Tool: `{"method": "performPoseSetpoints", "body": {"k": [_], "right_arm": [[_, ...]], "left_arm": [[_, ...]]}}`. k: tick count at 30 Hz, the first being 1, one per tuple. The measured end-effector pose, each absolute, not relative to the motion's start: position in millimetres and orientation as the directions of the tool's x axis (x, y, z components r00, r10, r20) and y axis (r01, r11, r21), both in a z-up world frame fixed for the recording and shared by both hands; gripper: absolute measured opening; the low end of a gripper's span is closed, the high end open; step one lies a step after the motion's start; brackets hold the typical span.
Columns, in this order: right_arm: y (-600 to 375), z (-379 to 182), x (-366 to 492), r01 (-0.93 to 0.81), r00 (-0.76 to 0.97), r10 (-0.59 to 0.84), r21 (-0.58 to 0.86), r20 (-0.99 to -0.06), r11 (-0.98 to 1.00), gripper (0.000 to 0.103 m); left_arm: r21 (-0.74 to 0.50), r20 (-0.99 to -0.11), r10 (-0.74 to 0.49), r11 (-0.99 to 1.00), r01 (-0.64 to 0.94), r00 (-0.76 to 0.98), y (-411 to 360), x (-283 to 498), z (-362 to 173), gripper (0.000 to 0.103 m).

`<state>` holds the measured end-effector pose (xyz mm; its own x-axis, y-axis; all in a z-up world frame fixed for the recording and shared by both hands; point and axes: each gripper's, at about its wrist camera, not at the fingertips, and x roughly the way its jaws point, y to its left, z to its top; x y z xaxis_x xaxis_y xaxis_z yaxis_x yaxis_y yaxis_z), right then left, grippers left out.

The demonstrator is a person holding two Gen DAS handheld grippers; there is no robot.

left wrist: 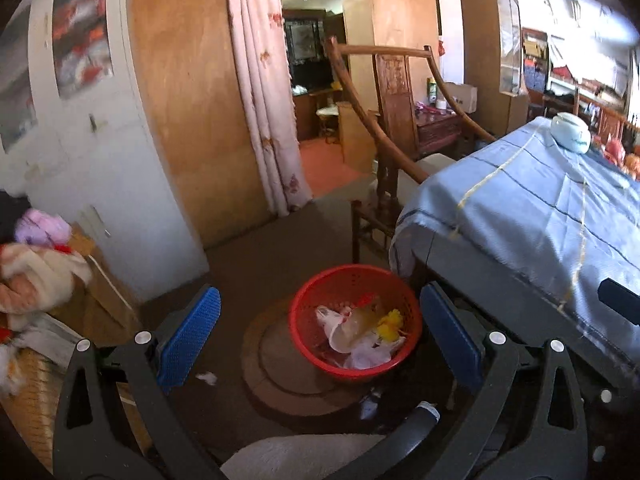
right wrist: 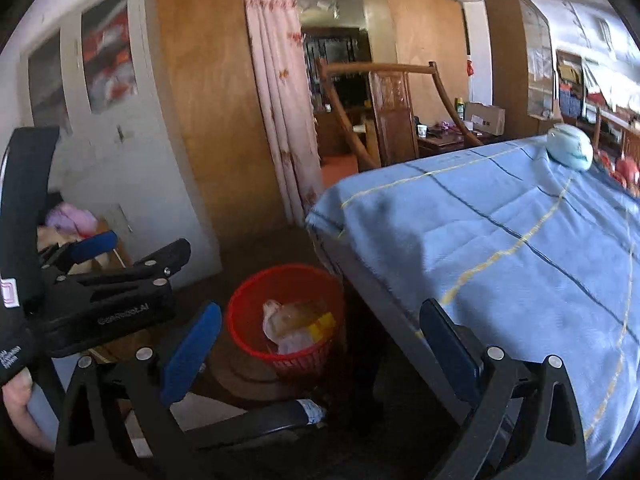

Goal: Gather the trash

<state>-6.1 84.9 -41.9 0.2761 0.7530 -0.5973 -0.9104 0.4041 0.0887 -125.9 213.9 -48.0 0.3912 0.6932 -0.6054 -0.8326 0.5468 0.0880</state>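
Both claws were spread wide and empty, the left gripper (left wrist: 320,332) aimed at the red basket (left wrist: 404,300) on the floor beside the blue-covered table (left wrist: 520,208), the right gripper (right wrist: 320,348) nearer the table's edge. The basket already held crumpled plastic wrappers (left wrist: 360,336) and something yellow. Collection looked well along, though a small white scrap (left wrist: 207,377) remained on the floor nearby.
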Motion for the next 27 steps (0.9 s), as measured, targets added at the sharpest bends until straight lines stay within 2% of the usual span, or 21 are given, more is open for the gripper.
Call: {"method": "performPoseSetpoints", "body": {"k": [5,13,21,27], "right_arm": [[127,-60,-20,-0.896,0.322,0.655,0.004,-0.684,0.445,0.098],[177,-96,-5,-0.884,0.272,0.543,0.017,-0.794,0.468,0.098],[206,-121,2,-0.884,0.253,0.464,-0.007,-0.849,0.468,0.098],[207,-121,1,-0.885,0.284,0.464,-0.043,-0.839,0.464,0.098]], "left_arm": [[-0.024,-0.721,0.589,0.505,-0.863,0.365,275,-148,-88,0.096],[-0.047,-0.816,0.49,0.474,-0.879,0.307,313,-148,-133,0.096],[0.003,-0.804,0.525,0.472,-0.882,0.278,317,-147,-140,0.096],[-0.016,-0.811,0.511,0.468,-0.884,0.285,321,-148,-141,0.096]]}}
